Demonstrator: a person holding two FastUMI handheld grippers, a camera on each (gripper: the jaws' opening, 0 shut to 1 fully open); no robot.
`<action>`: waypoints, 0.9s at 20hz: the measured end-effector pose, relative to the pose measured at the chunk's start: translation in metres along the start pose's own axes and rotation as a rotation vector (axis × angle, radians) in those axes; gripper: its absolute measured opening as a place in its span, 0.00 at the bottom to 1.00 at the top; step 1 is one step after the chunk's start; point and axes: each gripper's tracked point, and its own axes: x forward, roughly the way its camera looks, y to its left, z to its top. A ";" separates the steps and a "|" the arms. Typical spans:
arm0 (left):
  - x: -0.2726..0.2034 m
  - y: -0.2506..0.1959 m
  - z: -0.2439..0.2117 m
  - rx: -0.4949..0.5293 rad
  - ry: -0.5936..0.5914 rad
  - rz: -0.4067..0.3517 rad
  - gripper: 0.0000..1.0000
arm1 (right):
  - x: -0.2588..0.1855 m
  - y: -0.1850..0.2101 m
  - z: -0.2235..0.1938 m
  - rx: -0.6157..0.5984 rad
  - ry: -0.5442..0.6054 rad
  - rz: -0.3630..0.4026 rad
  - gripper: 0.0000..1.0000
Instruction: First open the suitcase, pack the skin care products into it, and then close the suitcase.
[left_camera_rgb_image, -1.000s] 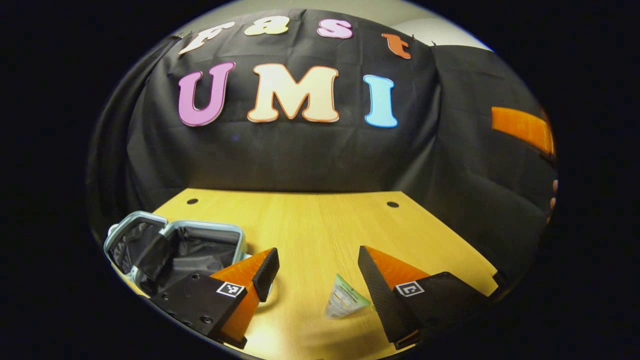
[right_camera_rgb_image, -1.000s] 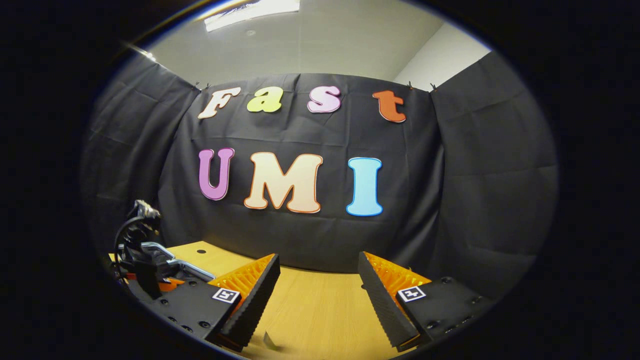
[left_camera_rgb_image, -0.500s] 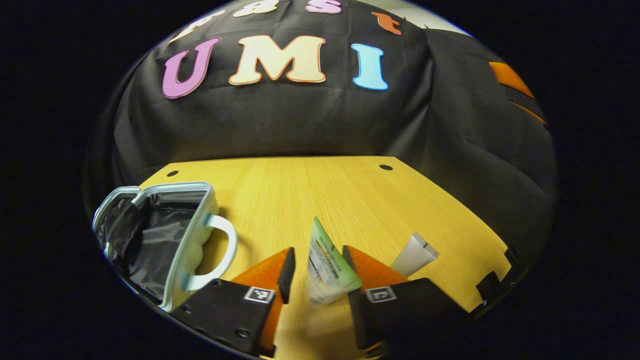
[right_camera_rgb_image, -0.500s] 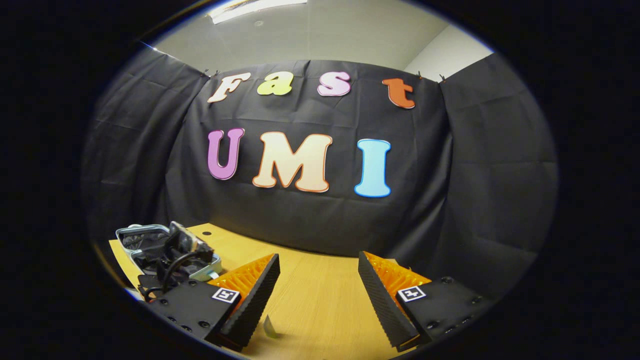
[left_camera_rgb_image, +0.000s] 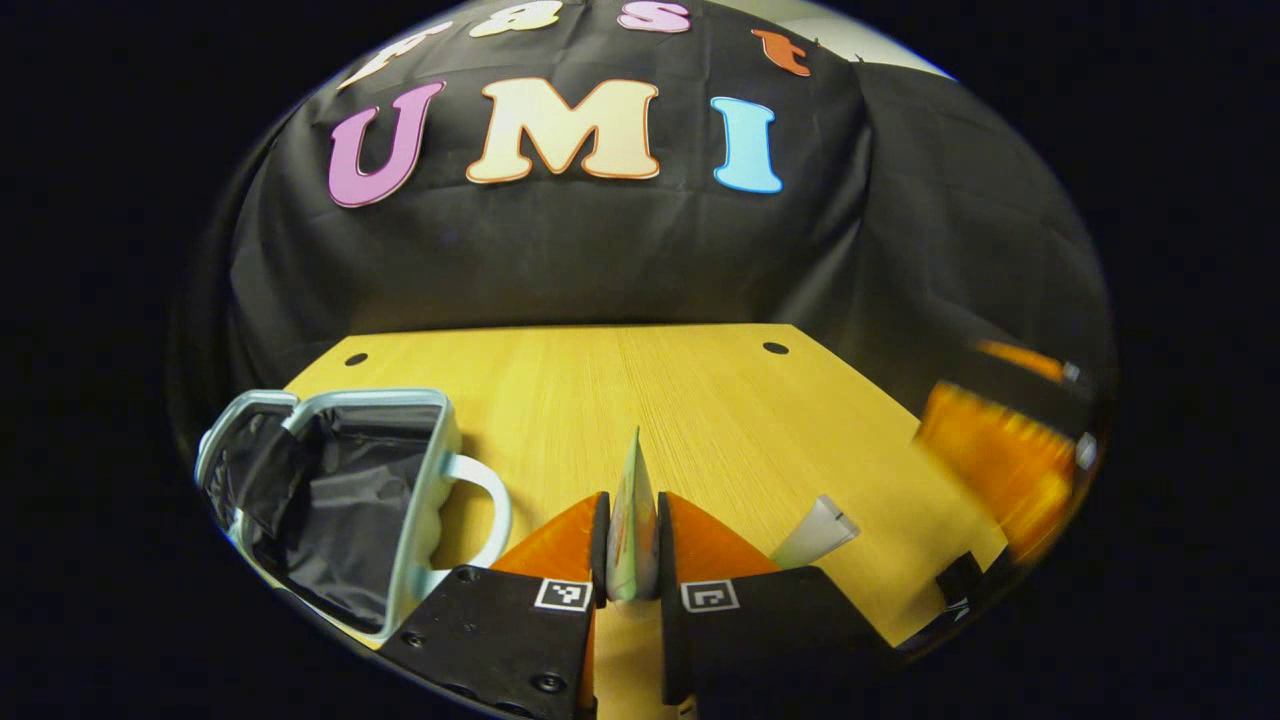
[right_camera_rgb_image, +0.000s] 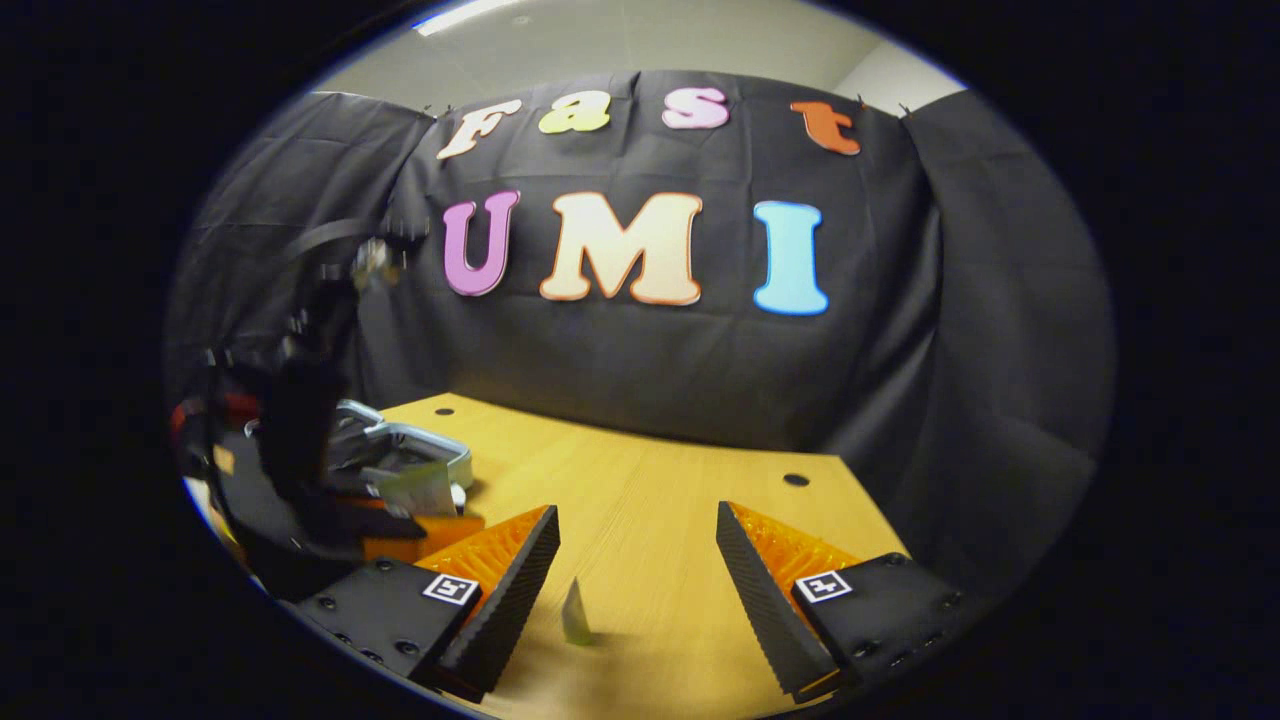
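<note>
1. Left gripper (left_camera_rgb_image: 632, 545): fingers drawn close together and pressing from both sides on a flat green-and-white squeeze tube of skin care product (left_camera_rgb_image: 633, 520). The tube stands upright on its edge between them, its narrow crimped end pointing up and away from the camera, over the yellow wooden tabletop (left_camera_rgb_image: 650, 400).
2. Small pale blue hard-shell suitcase with black fabric lining (left_camera_rgb_image: 330, 500): lies open on the tabletop, left of the left gripper in the left gripper view. Its curved pale carry handle (left_camera_rgb_image: 480, 510) faces the gripper and sits just beside the left finger. The lining looks bare where it can be seen.
3. Second tube, white and translucent with a flat crimped end (left_camera_rgb_image: 815, 530): lies on the tabletop just right of the left gripper's right finger. The right gripper view shows a small pale tube end (right_camera_rgb_image: 575, 612) standing on the wood between that gripper's fingers, touching neither; whether it is the same tube cannot be told.
4. Right gripper (right_camera_rgb_image: 637, 580): fingers spread wide apart, holding nothing, low over the tabletop.
5. Right gripper view, left side: the left gripper (right_camera_rgb_image: 400, 510), blurred, with the suitcase just behind it.
</note>
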 end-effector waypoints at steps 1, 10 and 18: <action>-0.006 0.004 0.009 0.009 -0.008 0.010 0.18 | 0.003 0.006 -0.015 0.005 0.023 0.014 0.99; -0.041 0.042 0.034 -0.010 -0.018 0.099 0.18 | 0.031 0.043 -0.140 0.010 0.313 0.118 0.73; -0.054 0.078 0.018 -0.041 0.042 0.191 0.18 | 0.035 0.042 -0.103 0.085 0.313 0.147 0.21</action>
